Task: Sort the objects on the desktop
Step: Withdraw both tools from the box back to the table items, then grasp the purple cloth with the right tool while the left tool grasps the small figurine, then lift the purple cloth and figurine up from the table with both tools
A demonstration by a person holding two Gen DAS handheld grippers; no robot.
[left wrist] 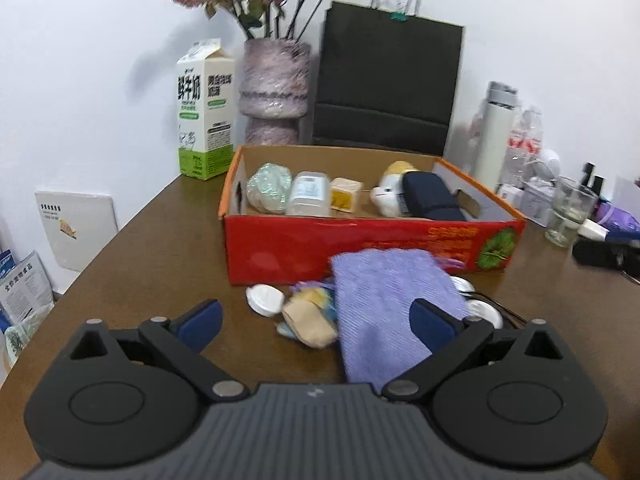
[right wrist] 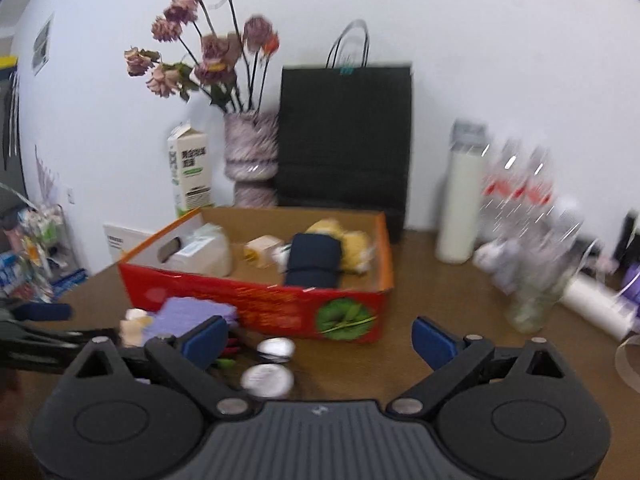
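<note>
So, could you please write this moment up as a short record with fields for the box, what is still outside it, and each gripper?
box: red cardboard box, open top, on the brown table
in box: clear plastic bottle, small yellow carton, plush toy, dark navy pouch
outside, in front of box: purple cloth, white round lid, beige soft item
left gripper: open, empty, above the cloth
right gripper: open, empty, near two round lids

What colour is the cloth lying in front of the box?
Lilac, with a ribbed weave; the cloth shows best in the left wrist view.
</note>
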